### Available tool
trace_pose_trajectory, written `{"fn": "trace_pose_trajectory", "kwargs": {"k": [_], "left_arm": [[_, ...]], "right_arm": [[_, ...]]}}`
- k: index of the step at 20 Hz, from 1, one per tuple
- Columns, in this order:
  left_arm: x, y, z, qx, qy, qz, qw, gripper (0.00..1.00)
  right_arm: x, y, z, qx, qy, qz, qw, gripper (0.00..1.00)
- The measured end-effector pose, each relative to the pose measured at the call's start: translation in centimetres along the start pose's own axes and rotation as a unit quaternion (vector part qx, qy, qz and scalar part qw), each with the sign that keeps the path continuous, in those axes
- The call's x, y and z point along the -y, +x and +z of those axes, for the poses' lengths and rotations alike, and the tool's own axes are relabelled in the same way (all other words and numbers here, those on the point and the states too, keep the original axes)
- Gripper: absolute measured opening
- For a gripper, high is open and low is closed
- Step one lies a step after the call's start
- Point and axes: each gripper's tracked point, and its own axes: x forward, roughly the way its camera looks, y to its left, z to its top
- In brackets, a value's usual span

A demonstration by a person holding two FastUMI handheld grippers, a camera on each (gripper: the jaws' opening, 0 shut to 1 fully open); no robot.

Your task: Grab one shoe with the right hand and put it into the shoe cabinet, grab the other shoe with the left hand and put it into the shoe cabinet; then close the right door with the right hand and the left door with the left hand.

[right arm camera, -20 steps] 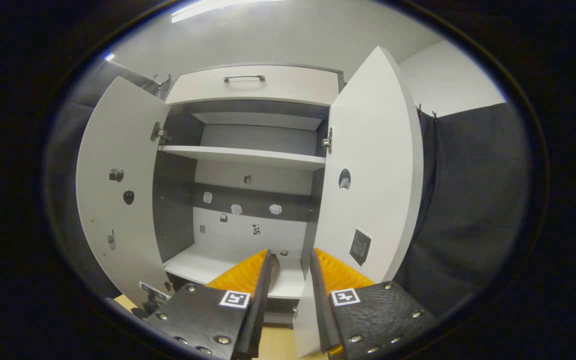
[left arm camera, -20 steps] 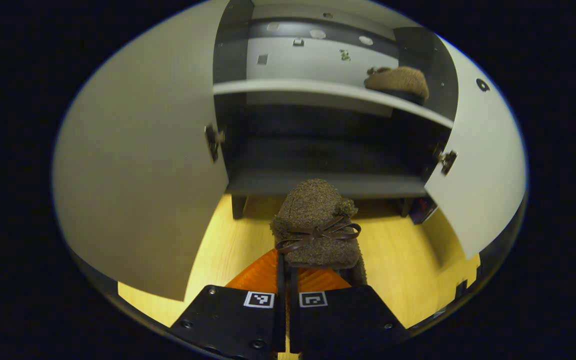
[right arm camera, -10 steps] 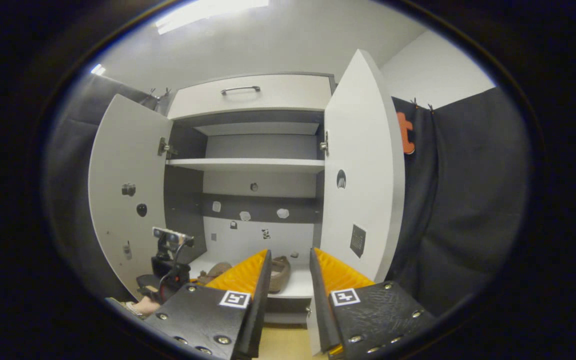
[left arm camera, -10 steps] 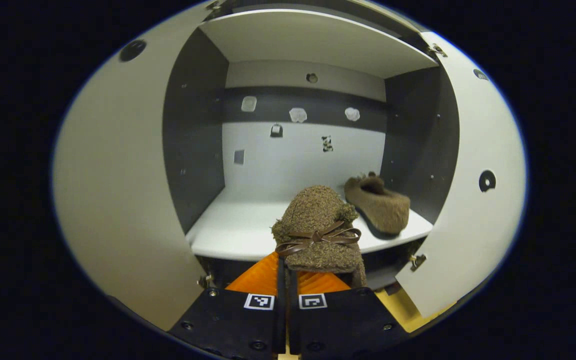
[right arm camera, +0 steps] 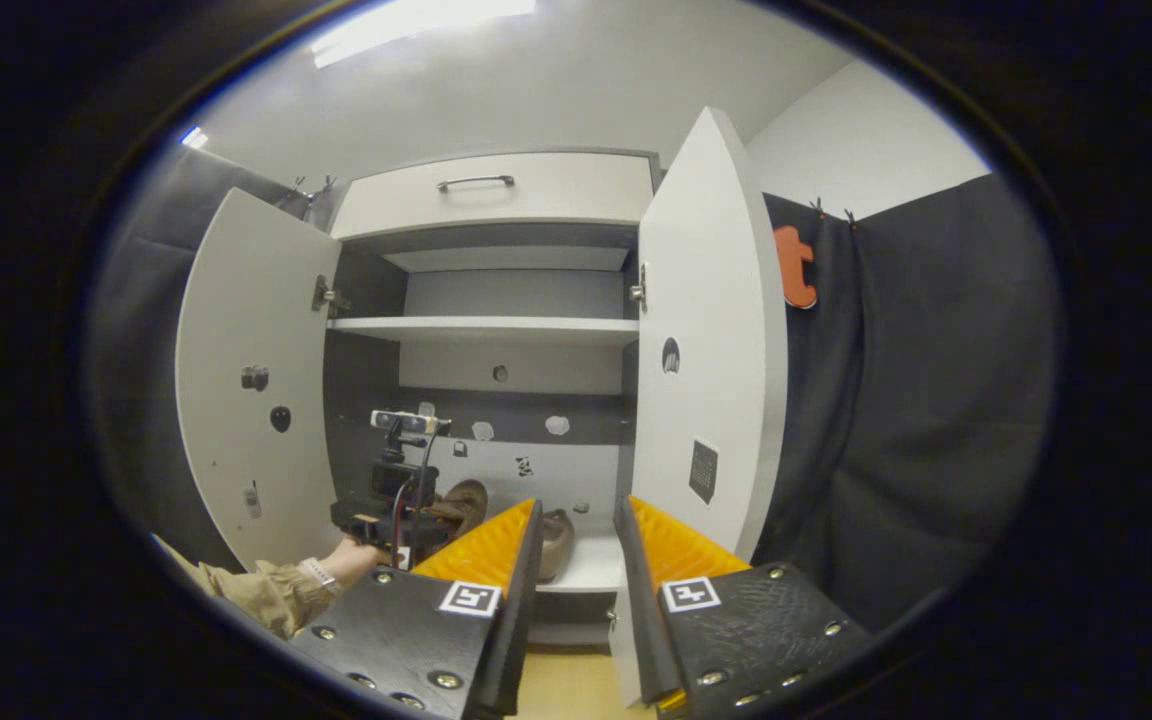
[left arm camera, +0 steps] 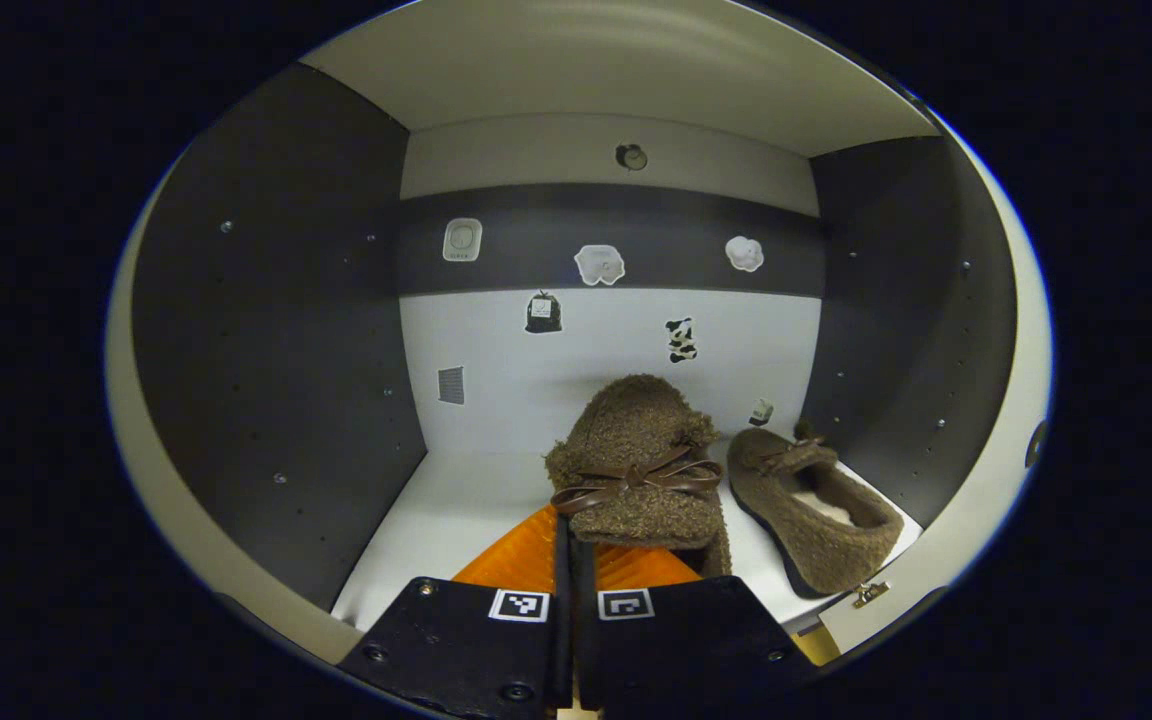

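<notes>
Left claw (left arm camera: 570, 545) is clamped on the fuzzy brown shoe (left arm camera: 636, 465), holding it inside the shoe cabinet (left arm camera: 266, 330) above the white shelf (left arm camera: 446, 520); the other shoe (left arm camera: 816, 515) lies just beside it; right claw (right arm camera: 576, 560) hangs apart, empty, before both open doors (right arm camera: 706, 340).

the shoe cabinet (right arm camera: 496, 190) stands with both white doors swung open. on its lower shelf (left arm camera: 456, 500) a fuzzy brown shoe (left arm camera: 816, 510) lies at the right end, opening up; a second bow-topped shoe (left arm camera: 636, 460) hangs just left of it.
</notes>
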Motion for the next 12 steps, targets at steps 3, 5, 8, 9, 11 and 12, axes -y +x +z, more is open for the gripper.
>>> {"fn": "trace_pose_trajectory", "kwargs": {"k": [3,5,8,9,11,12], "left_arm": [[-0.6,2.6,-0.3,-0.018,0.002,0.007,1.000,0.04],[-1.0,3.8,-0.8,-0.028,0.005,0.015,0.999,0.04],[-1.2,5.2,-2.0,-0.047,0.018,0.019,0.999,0.04],[-1.3,5.6,-2.5,-0.054,0.023,0.021,0.998,0.04],[-1.3,5.7,-2.7,-0.061,0.028,0.022,0.997,0.08],[-1.2,5.8,-2.4,-0.056,0.030,0.020,0.998,0.12]], "right_arm": [[0.2,-0.2,-0.5,-0.005,0.007,-0.007,1.000,0.45],[0.6,-0.2,-0.9,-0.010,0.005,-0.014,1.000,0.41],[0.9,-0.2,-1.2,-0.016,0.006,-0.021,1.000,0.41],[1.1,-0.2,-1.2,-0.019,0.007,-0.022,1.000,0.41],[1.4,-0.1,-1.4,-0.024,0.010,-0.024,0.999,0.41],[1.5,-0.2,-1.4,-0.025,0.011,-0.025,0.999,0.41]]}}
